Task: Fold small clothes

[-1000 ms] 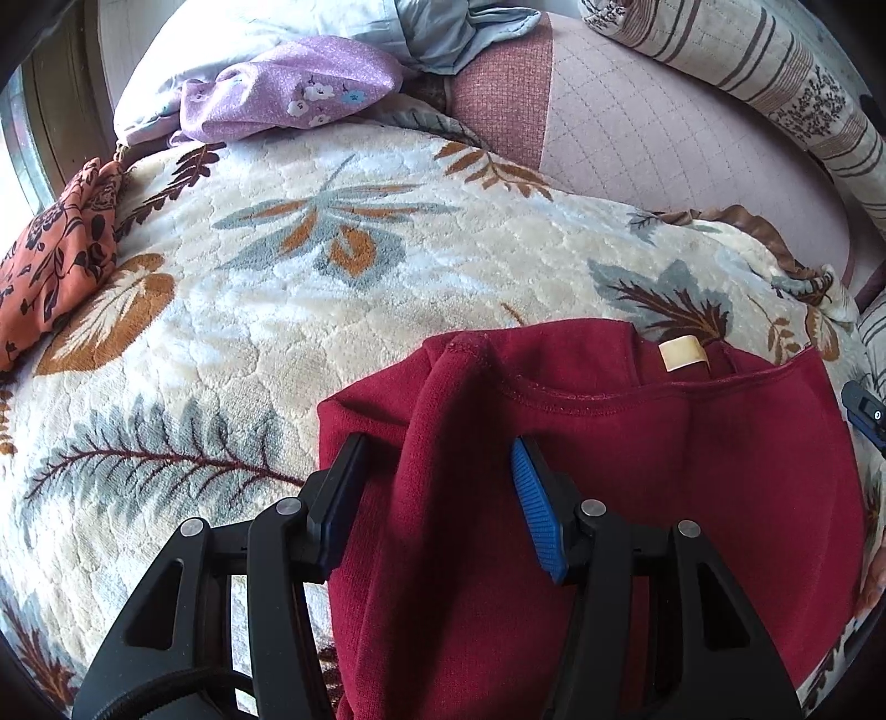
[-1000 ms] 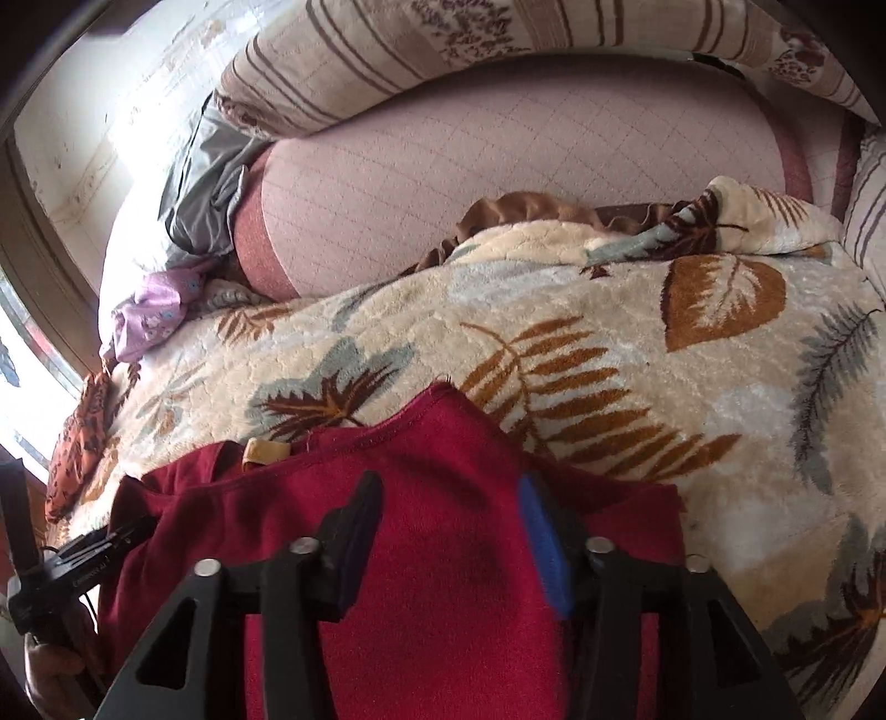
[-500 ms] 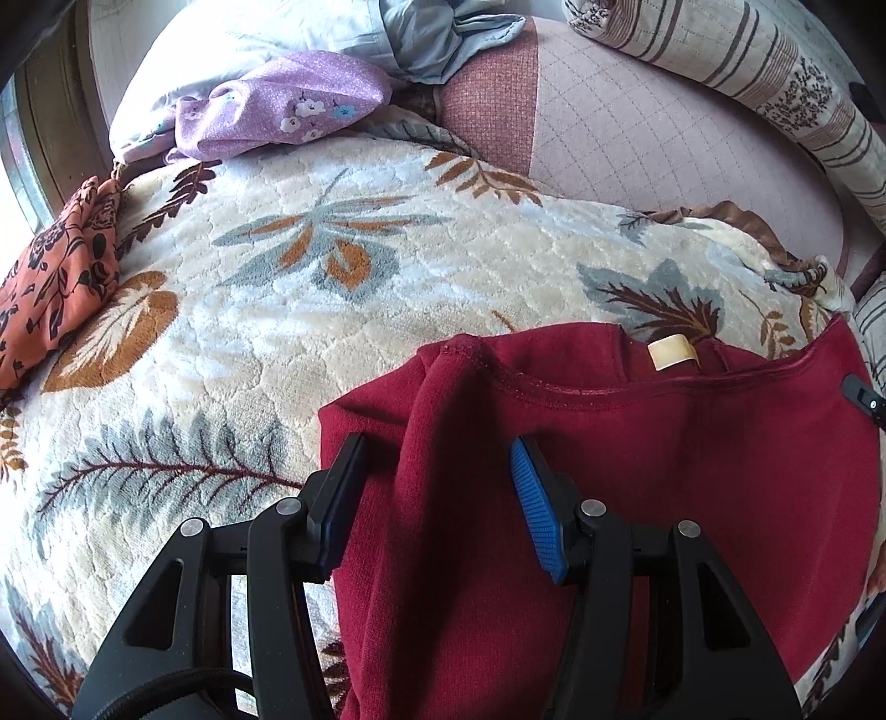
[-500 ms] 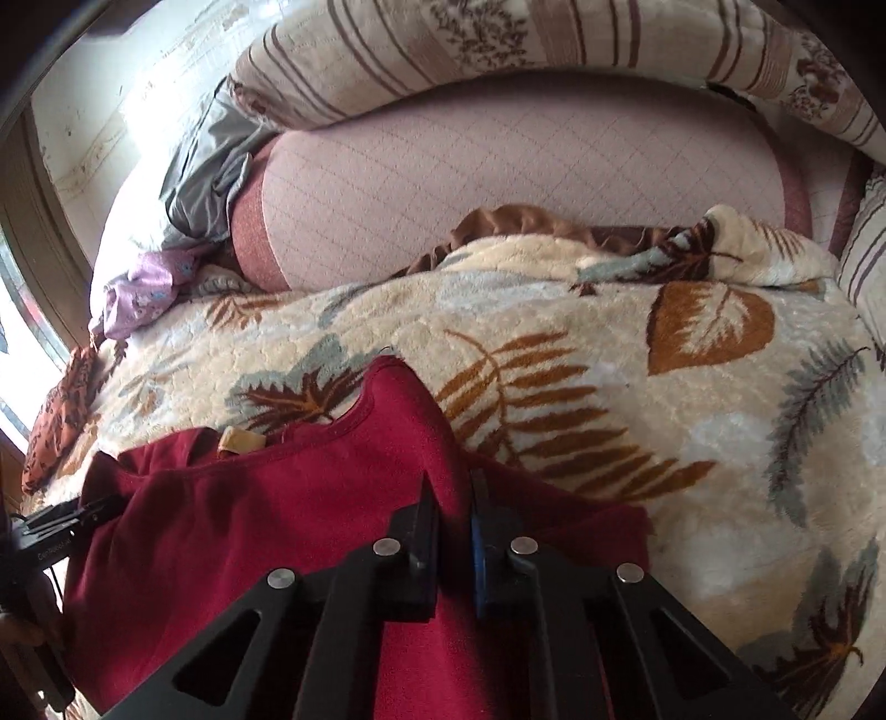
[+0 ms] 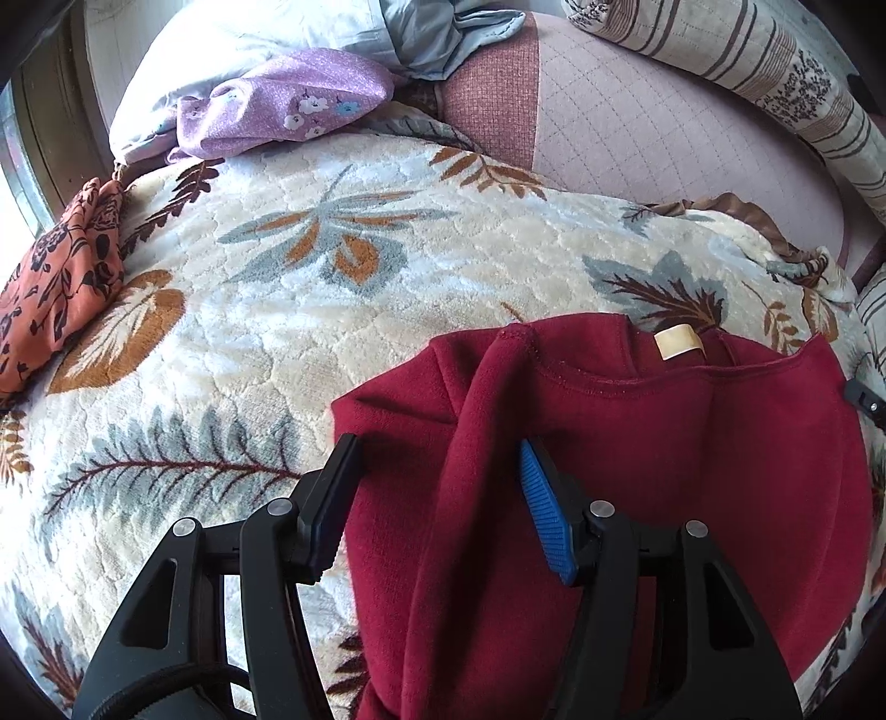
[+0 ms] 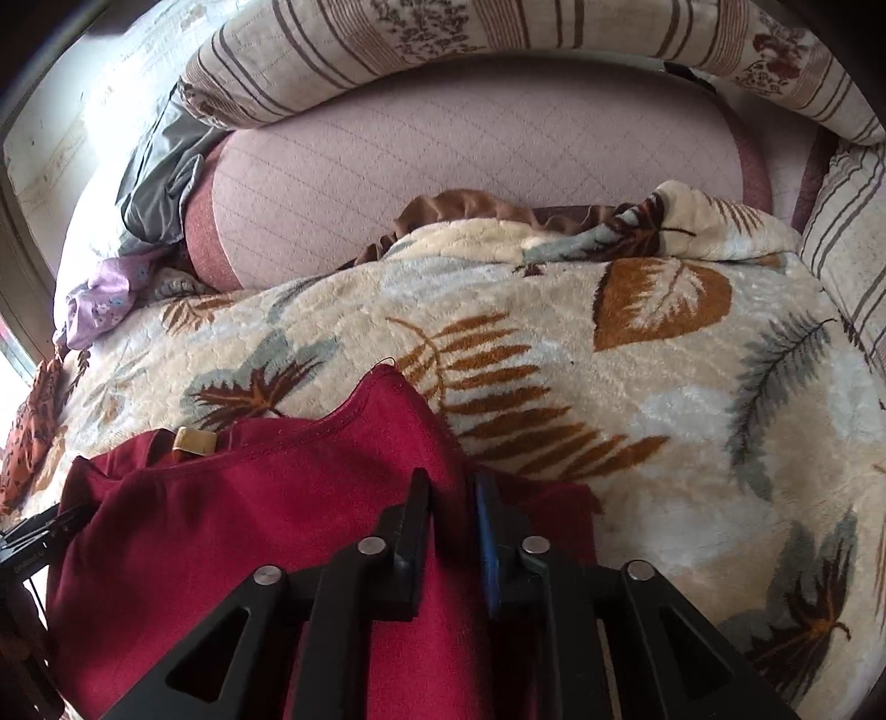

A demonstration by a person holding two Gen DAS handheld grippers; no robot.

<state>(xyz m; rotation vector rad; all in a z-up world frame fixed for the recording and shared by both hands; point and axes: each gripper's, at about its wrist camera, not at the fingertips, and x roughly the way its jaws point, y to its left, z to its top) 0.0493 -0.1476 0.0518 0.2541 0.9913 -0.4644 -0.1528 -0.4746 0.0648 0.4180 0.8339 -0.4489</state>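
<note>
1. We see the dark red garment (image 5: 692, 443) lying on the leaf-patterned blanket (image 5: 277, 310) that covers the bed; in the left wrist view it fills the near right part of the scene, its neckline and a pale yellow label (image 5: 678, 339) at the far edge.
2. Our left claw (image 5: 437, 498) is spread wide; a raised ridge of the red cloth runs between its two fingers, the left black one at the garment's left edge and the blue-padded one (image 5: 545, 520) on the ridge's right; we cannot tell whether either pad touches the cloth.
3. Our right claw (image 6: 451, 531) is clenched on the garment (image 6: 249, 526); in the right wrist view a narrow fold of red cloth is pinched between the nearly closed fingers, and beyond them the cloth rises to a peak (image 6: 387, 382) at the garment's far right corner.
4. Left of the pinched fold the garment spreads out towards the near left; the label (image 6: 195, 441) shows at its far edge there.
5. Far left on the bed lie a purple floral cloth (image 5: 277, 105) and an orange patterned cloth (image 5: 61, 277), both well apart from the garment; a pink quilted cushion (image 6: 470, 194) and a striped pillow (image 6: 443, 50) lie beyond the blanket.
</note>
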